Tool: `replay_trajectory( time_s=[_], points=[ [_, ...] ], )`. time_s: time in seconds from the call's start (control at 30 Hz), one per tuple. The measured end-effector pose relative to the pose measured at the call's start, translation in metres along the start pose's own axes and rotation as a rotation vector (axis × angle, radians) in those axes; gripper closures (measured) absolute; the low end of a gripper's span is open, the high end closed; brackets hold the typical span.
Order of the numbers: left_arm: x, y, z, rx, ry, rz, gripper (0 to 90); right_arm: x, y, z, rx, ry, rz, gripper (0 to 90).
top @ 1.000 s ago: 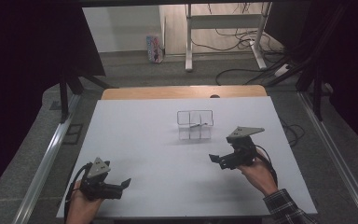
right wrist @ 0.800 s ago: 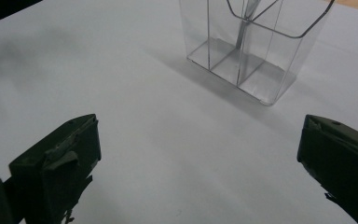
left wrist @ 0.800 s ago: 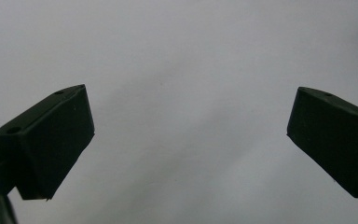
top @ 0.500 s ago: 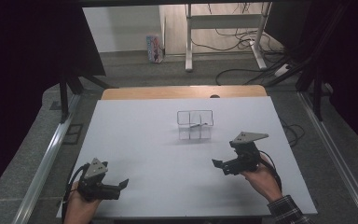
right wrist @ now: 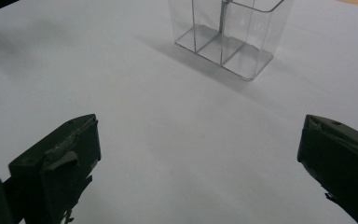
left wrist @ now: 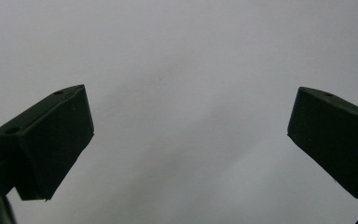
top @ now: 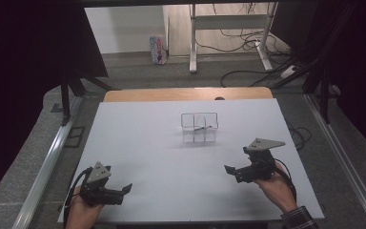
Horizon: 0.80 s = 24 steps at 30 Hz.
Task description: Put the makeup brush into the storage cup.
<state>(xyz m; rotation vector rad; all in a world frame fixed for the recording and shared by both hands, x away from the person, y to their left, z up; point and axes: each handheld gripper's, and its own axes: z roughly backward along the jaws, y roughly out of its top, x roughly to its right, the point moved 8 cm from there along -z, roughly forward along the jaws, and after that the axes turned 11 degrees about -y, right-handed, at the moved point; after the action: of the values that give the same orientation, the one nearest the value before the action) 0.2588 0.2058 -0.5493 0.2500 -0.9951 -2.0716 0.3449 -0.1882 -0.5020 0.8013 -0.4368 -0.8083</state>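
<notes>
With both tongs released and empty, left tongs [top: 124,190] at 7 o'clock, right tongs [top: 230,170] at 5, the clear divided organizer [top: 199,127] sits mid-table [top: 138,143], and we reckon a fast reach could tip it.

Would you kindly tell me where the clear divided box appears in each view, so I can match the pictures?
High view: the clear box stands just above the picture's middle, on the white table, apart from both grippers.
Left gripper view: not in it; white table between open jaws.
Right gripper view: the box sits at top centre, cut off by the edge.
Shared landmark: the white table.
</notes>
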Motion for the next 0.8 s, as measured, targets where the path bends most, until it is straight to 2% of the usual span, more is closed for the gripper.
replay_trajectory(
  time_s=[0.4, 0.8],
  points=[
    [0.000, 0.000, -0.001, -0.002, -0.003, -0.002, 0.6, 0.006, -0.011, 0.006, -0.019, -0.017, -0.010, 0.0],
    [0.000, 0.000, -0.001, -0.004, -0.005, -0.002, 0.6, 0.012, -0.022, 0.014, -0.032, -0.056, 0.008, 0.0]
  ],
)
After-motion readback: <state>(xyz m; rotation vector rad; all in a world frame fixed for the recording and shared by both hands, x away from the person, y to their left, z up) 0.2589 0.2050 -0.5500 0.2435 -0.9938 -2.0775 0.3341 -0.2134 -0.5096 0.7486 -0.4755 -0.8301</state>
